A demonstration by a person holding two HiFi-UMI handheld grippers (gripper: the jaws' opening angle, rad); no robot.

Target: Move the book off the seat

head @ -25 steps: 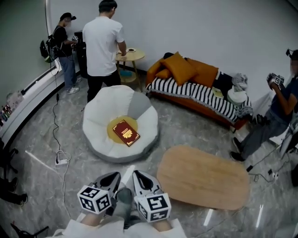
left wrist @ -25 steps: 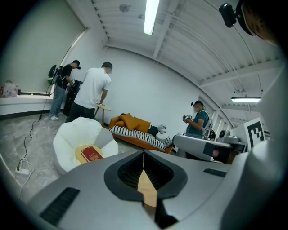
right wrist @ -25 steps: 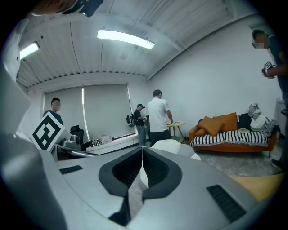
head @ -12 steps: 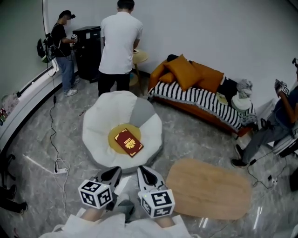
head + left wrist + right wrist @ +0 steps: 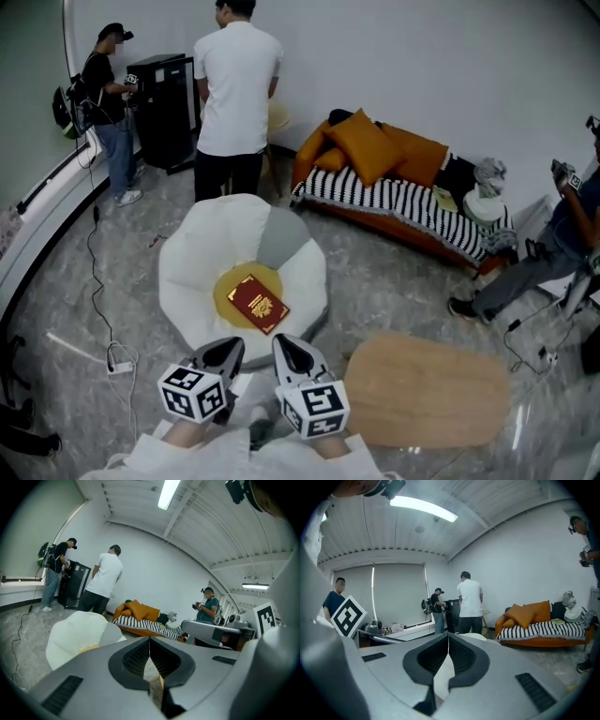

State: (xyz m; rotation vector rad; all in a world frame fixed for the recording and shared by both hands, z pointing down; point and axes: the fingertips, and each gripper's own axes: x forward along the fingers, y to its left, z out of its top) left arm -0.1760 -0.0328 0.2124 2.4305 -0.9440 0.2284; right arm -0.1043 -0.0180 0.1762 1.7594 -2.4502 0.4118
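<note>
A red book lies flat on the yellow centre pad of a round white beanbag seat in the head view. Both grippers are held side by side just in front of the seat's near edge, short of the book. My left gripper is shut with nothing in it, its tips meeting in the left gripper view, where the white seat shows beyond the jaws. My right gripper is also shut and empty. The book is hidden in both gripper views.
An oval wooden table stands right of the grippers. Behind the seat a person in a white shirt stands near a striped sofa with orange cushions. A black cabinet, another person, a seated person and a floor cable surround the area.
Both grippers and the head have moved forward toward the seat, so the book now lies much closer to the jaw tips. The jaws stayed shut. The table has slid rightward in view.
</note>
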